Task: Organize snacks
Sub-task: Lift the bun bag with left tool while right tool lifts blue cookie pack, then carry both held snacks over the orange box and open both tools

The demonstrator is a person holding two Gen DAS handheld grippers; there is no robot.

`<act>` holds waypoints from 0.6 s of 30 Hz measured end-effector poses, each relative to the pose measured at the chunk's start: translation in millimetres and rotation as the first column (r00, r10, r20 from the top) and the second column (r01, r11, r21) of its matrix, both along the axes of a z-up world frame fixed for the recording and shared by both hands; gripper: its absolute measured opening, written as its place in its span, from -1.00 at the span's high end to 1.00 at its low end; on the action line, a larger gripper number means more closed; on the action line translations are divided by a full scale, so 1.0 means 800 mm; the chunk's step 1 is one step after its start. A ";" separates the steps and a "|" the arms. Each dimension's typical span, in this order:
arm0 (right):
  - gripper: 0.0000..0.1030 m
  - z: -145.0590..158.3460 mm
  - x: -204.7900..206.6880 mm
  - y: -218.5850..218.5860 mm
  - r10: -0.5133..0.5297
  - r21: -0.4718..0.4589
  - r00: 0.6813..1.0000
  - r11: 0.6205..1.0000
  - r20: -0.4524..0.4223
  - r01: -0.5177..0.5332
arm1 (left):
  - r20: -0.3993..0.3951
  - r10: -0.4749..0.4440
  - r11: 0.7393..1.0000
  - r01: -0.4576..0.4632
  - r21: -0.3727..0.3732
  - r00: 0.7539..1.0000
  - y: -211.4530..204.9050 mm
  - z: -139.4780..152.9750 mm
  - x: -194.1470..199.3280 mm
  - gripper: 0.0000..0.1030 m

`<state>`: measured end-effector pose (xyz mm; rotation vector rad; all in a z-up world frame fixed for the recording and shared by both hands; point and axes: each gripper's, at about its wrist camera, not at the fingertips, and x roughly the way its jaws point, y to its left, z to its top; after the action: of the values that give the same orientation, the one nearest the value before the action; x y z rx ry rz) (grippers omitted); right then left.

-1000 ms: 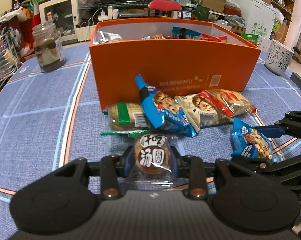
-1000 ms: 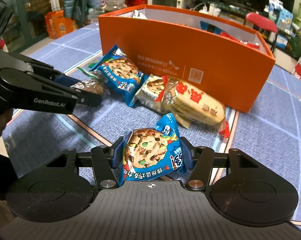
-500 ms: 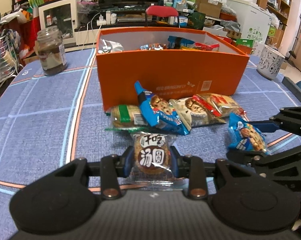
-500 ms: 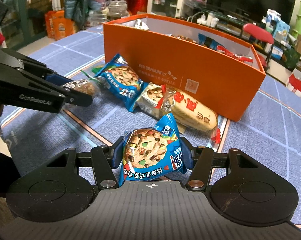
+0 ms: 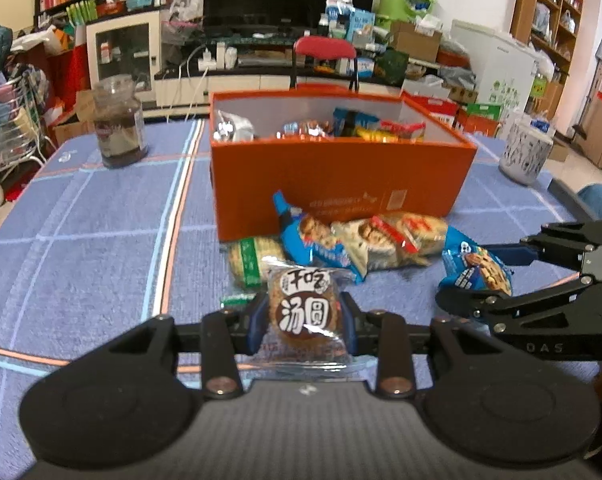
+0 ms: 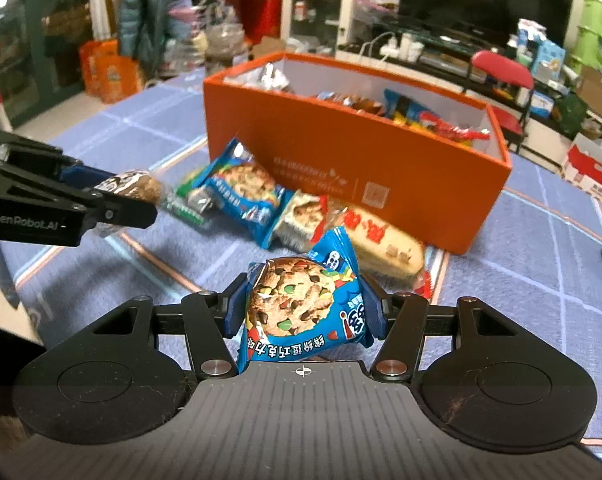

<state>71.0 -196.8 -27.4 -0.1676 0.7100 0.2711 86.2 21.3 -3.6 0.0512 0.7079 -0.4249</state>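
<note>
Tongs [image 5: 304, 314] [image 6: 303, 306] on packets [image 5: 305, 309] [image 6: 301, 308] — fingertips hidden, background blurred

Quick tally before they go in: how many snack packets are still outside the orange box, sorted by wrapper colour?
Blue chocolate-chip cookie packets: 2, one held in the right gripper, one on the cloth
Clear-wrapped brown round cakes: 1, in the left gripper
Green-banded packets: 1
Red-and-cream cracker packets: 1
White cookie packets: 1
Total: 6

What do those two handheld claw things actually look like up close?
Both are matte black. The left gripper and right gripper each have blue finger pads, angular linkage arms joined by silvery or coppery rivets, two round discs on a ribbed body, and a small crosshair mark. Seen side-on, the left reads "GenRobot.AI" in white.
</note>
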 end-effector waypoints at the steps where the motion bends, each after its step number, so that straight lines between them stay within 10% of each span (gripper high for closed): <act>1: 0.14 0.002 -0.001 -0.001 -0.009 0.004 1.000 1.000 0.005 0.009 | 0.006 0.003 1.000 -0.003 -0.003 1.000 0.000 0.002 0.000 0.36; 18: 0.14 0.054 0.016 -0.055 -0.308 0.124 0.951 0.944 -0.004 0.306 | 0.062 0.033 0.999 -0.031 -0.023 0.998 -0.003 0.023 -0.003 0.36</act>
<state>84.1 -241.1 15.8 0.0602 0.6912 0.0144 84.0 19.1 14.9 0.0319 0.6412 -0.3987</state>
